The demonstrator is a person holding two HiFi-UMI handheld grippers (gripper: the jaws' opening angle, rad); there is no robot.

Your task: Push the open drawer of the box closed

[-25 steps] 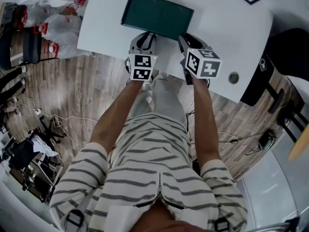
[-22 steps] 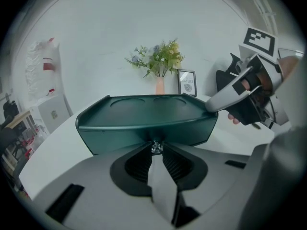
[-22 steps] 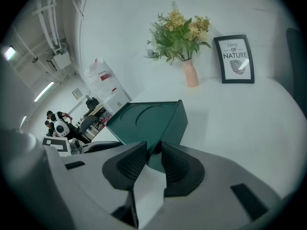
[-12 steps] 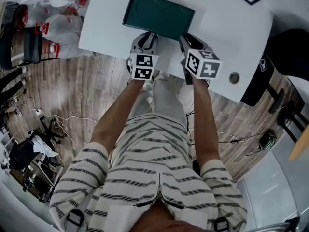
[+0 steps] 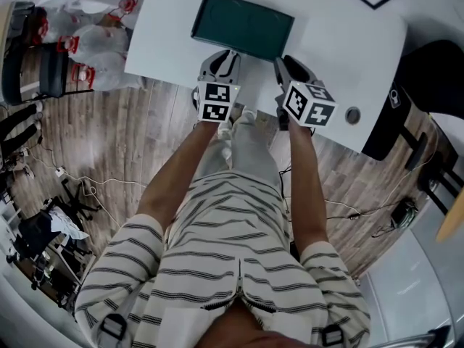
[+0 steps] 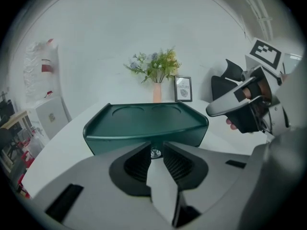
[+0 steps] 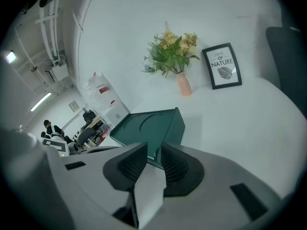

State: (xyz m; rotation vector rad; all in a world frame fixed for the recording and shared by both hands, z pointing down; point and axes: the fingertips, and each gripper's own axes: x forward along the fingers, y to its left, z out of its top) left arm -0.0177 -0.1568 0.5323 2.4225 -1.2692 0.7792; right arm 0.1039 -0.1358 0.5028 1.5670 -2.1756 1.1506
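Left gripper (image 6: 155, 146): jaws a narrow gap apart, just been opening. A small silver knob (image 6: 155, 153) sits at the gap by the tips, not clamped.

Right gripper (image 7: 154, 150): jaws parted about the same, just been closing, nothing between them. The box's near corner shows beyond the gap.

Both grippers sit side by side over the near edge of the white desk (image 5: 348, 42), pointing to 12 o'clock.

Green box (image 5: 243, 26) lies flat at 12 o'clock, just past the tips, with two round recesses in its top. Can't tell if the drawer (image 6: 120, 142) is flush.

Further back are a vase of flowers (image 6: 157, 92) at 12 and a framed print (image 6: 183, 88) at 1 o'clock.
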